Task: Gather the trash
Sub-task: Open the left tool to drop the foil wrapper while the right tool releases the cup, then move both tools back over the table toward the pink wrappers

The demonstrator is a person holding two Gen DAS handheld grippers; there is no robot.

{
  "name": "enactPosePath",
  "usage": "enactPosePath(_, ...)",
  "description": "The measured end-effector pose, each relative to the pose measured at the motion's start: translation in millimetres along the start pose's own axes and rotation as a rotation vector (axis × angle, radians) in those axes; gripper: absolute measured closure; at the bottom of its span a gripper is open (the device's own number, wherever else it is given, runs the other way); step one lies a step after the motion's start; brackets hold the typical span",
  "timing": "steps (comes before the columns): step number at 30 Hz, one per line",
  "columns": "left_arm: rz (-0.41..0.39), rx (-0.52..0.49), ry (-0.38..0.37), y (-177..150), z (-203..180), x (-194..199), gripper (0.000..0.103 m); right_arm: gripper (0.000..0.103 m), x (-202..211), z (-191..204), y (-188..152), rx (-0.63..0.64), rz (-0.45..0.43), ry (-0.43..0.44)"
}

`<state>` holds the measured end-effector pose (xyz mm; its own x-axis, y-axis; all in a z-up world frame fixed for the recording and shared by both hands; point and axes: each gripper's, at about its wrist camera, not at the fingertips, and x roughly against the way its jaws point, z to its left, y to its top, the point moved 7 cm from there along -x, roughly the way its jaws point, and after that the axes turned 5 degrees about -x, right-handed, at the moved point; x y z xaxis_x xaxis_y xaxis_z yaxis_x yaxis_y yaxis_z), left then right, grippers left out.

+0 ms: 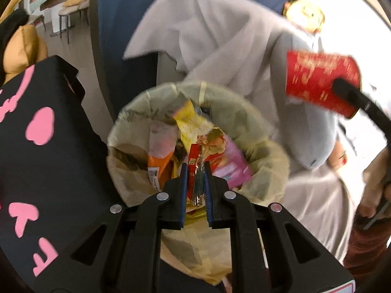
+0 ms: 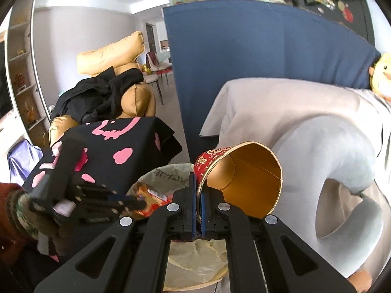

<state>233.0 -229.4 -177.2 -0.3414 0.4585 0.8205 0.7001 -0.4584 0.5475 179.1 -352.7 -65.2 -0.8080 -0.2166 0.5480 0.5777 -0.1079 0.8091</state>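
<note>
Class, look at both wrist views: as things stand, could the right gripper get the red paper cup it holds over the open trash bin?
Probably yes. The right gripper is shut on the rim of the red paper cup, and the trash bin sits just left and below, mouth open. Only the left gripper, holding a wrapper over the bin, crowds the opening.

red paper cup (image 2: 240, 178) with a matt tan inside; thin, crinkled translucent plastic liner (image 1: 264, 168) in the bin; glossy foil wrappers (image 1: 220, 153); soft matt grey cloth (image 1: 220, 39); matt black plastic gripper fingers (image 1: 174, 185).
</note>
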Motion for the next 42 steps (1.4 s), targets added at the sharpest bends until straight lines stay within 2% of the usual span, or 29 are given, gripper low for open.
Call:
enactPosePath(3, 0.025, -0.023, 0.003, -1.4, -5.8, -23.3, 0.093, 0.098, -8.9, -4.8, -4.5, -0.021, 0.017, 0.007)
enactPosePath(9, 0.017, -0.009, 0.017, 2.6, -2.3, -40.2, 0.09, 0.098, -21.8, -6.2, -10.3, -0.023, 0.049, 0.019)
enactPosePath(11, 0.018, 0.016, 0.0, 1.1, 1.9, -34.5, 0.07, 0.098, -22.3, -4.3, -10.8, -0.027, 0.048, 0.03)
enactPosePath(15, -0.018, 0.036, -0.007, -1.7, 13.1, -0.1, 0.063, 0.098, -28.5, 8.8, -11.8, -0.037, 0.057, 0.083)
enactPosePath(18, -0.07, 0.052, 0.033, -5.6, 26.6, 33.6, 0.059, 0.098, -38.7, 26.6, -15.6, -0.033, 0.077, 0.133)
enactPosePath(23, -0.145, 0.126, 0.085, -17.5, 55.5, 79.9, 0.057, 0.098, -86.5, 55.1, -37.2, -0.109, 0.177, 0.265)
enactPosePath(28, -0.187, 0.161, 0.134, -36.5, 80.6, 112.5, 0.054, 0.098, -141.4, 55.6, -75.2, -0.16, 0.325, 0.215)
enactPosePath(34, -0.22, 0.229, 0.161, -58.6, 113.5, 133.1, 0.054, 0.098, -156.9, 54.0, -90.0, -0.146, 0.386, 0.16)
enactPosePath(37, -0.225, 0.274, 0.174, -70.8, 130.6, 139.2, 0.053, 0.093, -155.9, 55.0, -90.3, -0.136, 0.399, 0.127)
enactPosePath(39, -0.231, 0.297, 0.178, -77.3, 140.0, 143.9, 0.053, 0.085, -151.8, 57.9, -91.0, -0.093, 0.408, 0.079)
enactPosePath(41, -0.236, 0.314, 0.182, -83.7, 147.7, 149.3, 0.048, 0.061, -144.6, 60.0, -91.1, -0.069, 0.405, 0.072)
enactPosePath(42, -0.243, 0.322, 0.183, -88.2, 152.6, 153.6, 0.048, 0.056, -139.7, 60.7, -90.9, -0.064, 0.403, 0.074)
